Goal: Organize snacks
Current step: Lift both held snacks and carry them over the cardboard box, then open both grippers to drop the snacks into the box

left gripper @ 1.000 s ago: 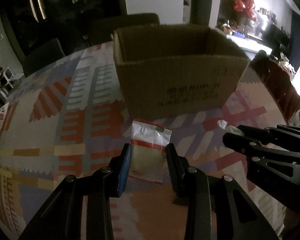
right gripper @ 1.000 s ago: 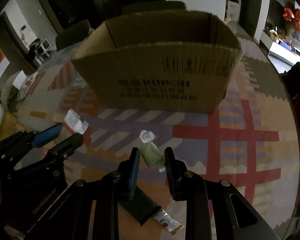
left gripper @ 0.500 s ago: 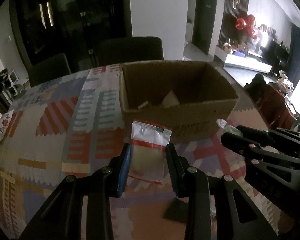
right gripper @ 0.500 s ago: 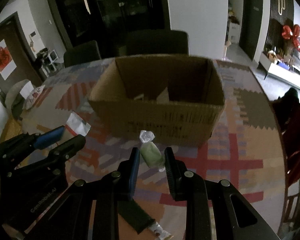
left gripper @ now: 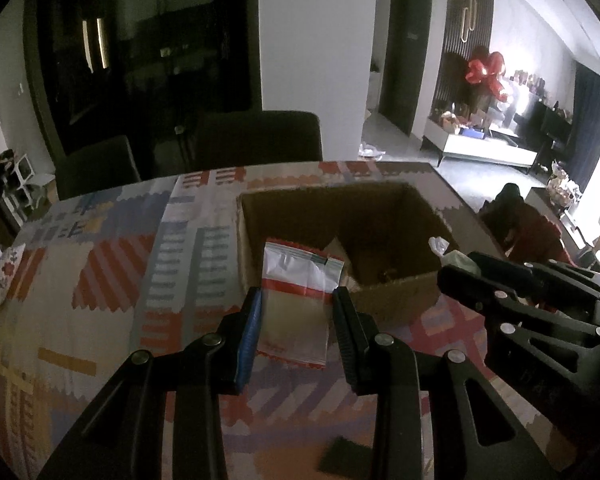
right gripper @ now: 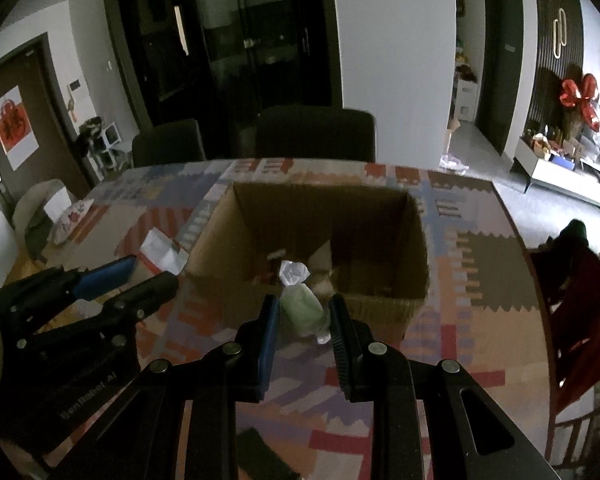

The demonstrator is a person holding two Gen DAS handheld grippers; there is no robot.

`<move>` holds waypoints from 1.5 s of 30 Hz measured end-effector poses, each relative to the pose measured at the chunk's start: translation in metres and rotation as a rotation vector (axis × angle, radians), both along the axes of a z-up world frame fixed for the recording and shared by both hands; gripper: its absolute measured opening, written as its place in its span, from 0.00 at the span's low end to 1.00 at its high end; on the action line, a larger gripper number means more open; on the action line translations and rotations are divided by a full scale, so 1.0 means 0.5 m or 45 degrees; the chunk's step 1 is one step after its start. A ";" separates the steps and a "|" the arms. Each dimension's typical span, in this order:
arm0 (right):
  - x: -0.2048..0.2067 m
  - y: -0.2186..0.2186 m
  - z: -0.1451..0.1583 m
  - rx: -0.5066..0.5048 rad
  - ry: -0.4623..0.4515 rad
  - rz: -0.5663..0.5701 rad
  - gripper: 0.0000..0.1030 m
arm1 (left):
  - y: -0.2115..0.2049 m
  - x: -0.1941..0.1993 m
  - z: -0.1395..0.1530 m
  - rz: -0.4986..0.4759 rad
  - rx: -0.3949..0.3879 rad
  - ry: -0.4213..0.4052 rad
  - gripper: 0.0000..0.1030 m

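An open cardboard box [left gripper: 396, 304] [right gripper: 380, 308] stands on the patterned table and holds a few packets. My left gripper [left gripper: 296, 300] is shut on a clear zip bag with red trim [left gripper: 296, 280], held in the air at the box's near left wall. My right gripper [right gripper: 304, 304] is shut on a small green wrapped snack [right gripper: 300, 304], held just above the box's near wall. The right gripper shows at the right of the left wrist view [left gripper: 460, 268]. The left gripper shows at the left of the right wrist view [right gripper: 148, 272].
The table wears a bright patchwork cloth [left gripper: 112, 276]. A dark flat packet [right gripper: 260, 456] lies on the near side of the table. Dark chairs [right gripper: 316, 132] stand behind the table. A floral cushion [left gripper: 4, 276] lies at the far left.
Both grippers rose with their snacks and now look down into the box, where earlier they faced its front wall. Each grip is unchanged.
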State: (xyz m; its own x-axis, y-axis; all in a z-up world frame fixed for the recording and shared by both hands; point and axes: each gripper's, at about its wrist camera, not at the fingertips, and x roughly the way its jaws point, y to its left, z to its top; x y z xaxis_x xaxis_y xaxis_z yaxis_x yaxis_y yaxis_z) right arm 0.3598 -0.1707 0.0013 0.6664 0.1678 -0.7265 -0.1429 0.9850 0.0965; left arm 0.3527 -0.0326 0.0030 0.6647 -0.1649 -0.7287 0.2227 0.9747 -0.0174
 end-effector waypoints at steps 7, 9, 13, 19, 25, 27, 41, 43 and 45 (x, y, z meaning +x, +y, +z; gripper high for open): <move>0.037 -0.011 0.021 0.005 -0.031 -0.012 0.26 | -0.016 0.044 0.022 -0.010 -0.004 -0.029 0.34; 0.048 -0.012 0.021 -0.009 -0.031 -0.016 0.26 | -0.016 0.060 0.021 -0.012 -0.012 -0.026 0.34; 0.076 -0.015 0.015 -0.020 -0.010 -0.013 0.26 | -0.021 0.098 0.011 -0.007 0.000 0.008 0.34; 0.122 -0.022 0.012 -0.016 0.020 -0.016 0.26 | -0.030 0.143 0.006 0.010 0.015 0.031 0.34; 0.141 -0.040 0.001 -0.003 0.026 -0.064 0.54 | -0.030 0.162 0.009 0.053 0.056 0.002 0.58; 0.131 -0.047 -0.002 -0.012 0.015 -0.077 0.55 | -0.025 0.149 0.013 0.068 0.063 -0.032 0.58; 0.028 -0.054 -0.015 -0.041 0.014 -0.025 0.56 | -0.021 0.027 -0.004 0.042 0.031 0.039 0.63; 0.015 -0.055 -0.017 -0.042 0.022 -0.022 0.56 | -0.019 0.010 -0.010 0.044 0.026 0.050 0.63; -0.001 -0.056 -0.021 -0.040 0.032 -0.018 0.56 | -0.019 -0.009 -0.014 0.052 0.039 0.048 0.64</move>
State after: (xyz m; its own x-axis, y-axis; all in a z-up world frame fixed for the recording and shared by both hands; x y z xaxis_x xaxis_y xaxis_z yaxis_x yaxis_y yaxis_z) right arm 0.3595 -0.1987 -0.0094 0.6502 0.1355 -0.7476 -0.1267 0.9895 0.0692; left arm 0.3481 -0.0422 -0.0039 0.6423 -0.1156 -0.7577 0.1829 0.9831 0.0050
